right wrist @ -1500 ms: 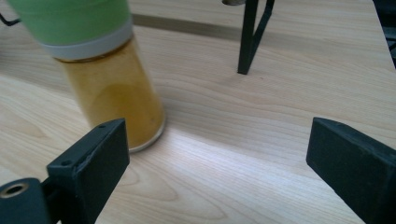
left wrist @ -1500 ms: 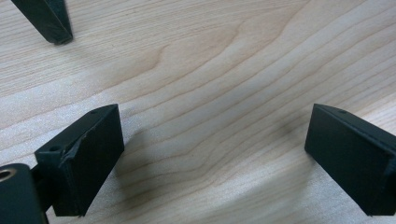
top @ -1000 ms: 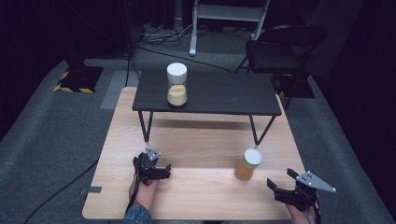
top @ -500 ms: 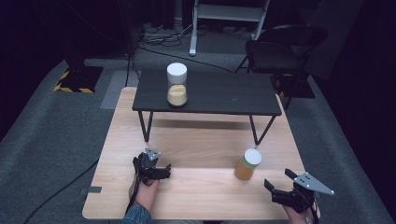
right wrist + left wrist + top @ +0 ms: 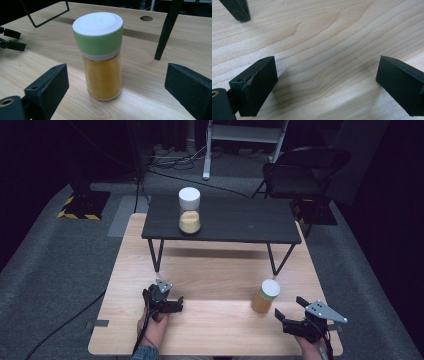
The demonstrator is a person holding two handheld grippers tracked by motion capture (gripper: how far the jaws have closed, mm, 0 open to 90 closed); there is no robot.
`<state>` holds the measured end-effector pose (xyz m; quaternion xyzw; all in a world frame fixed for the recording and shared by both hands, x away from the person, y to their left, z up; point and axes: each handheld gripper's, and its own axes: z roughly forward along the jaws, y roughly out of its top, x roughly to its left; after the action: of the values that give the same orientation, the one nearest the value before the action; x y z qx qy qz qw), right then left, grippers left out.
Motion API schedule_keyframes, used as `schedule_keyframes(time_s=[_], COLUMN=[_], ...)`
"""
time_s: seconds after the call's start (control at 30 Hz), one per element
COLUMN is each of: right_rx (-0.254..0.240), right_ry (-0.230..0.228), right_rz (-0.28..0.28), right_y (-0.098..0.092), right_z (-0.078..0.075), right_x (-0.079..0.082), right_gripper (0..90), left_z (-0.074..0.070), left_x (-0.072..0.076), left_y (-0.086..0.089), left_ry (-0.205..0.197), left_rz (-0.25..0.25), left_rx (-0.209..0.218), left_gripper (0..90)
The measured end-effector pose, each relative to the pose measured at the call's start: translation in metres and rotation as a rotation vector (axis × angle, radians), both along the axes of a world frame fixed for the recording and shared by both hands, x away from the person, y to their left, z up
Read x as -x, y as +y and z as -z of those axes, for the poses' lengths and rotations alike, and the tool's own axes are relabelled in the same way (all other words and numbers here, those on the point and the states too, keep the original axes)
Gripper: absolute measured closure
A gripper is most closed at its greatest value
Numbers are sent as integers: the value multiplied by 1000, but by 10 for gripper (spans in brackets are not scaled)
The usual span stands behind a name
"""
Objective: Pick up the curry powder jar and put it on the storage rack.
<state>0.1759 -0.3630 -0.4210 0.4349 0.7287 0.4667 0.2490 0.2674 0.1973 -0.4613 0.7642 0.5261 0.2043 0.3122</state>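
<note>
A small jar of orange powder (image 5: 265,296) (image 5: 103,60) with a green-and-white lid stands upright on the wooden table (image 5: 210,330), at the front right. My right gripper (image 5: 289,306) lies just to its near right, open and pointed at it. Its jaws have just closed a little; the jar is ahead of the fingers (image 5: 47,87), untouched. My left gripper (image 5: 179,304) (image 5: 325,72) rests open on the wood at the front left, nothing between its jaws. A taller white-lidded jar (image 5: 189,210) stands on the low black table (image 5: 240,220).
The black table's thin legs (image 5: 156,255) (image 5: 166,30) (image 5: 237,10) stand on the wood behind both grippers. A round hole (image 5: 146,18) is in the wooden top. A dark chair (image 5: 300,170) and cables are on the floor beyond.
My right gripper has shifted slightly left, towards the small jar. The left gripper and both jars have stayed put.
</note>
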Motion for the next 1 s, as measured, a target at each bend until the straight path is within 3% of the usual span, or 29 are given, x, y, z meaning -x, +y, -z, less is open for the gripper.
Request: schedule_keyframes(time_s=[0.8, 0.9, 1.0], right_rx=[33, 39, 49], right_ry=[-3, -2, -1], right_rz=[-82, -88, -97], right_y=[34, 36, 36], right_z=[5, 6, 6], right_x=[-49, -55, -60], right_gripper=[68, 110, 227], left_z=[0, 0, 0], left_x=[0, 0, 0], left_y=[-4, -4, -5], left_ry=[4, 4, 4], left_rz=[-16, -15, -17], left_rx=[1, 1, 2], left_gripper=[25, 24, 25])
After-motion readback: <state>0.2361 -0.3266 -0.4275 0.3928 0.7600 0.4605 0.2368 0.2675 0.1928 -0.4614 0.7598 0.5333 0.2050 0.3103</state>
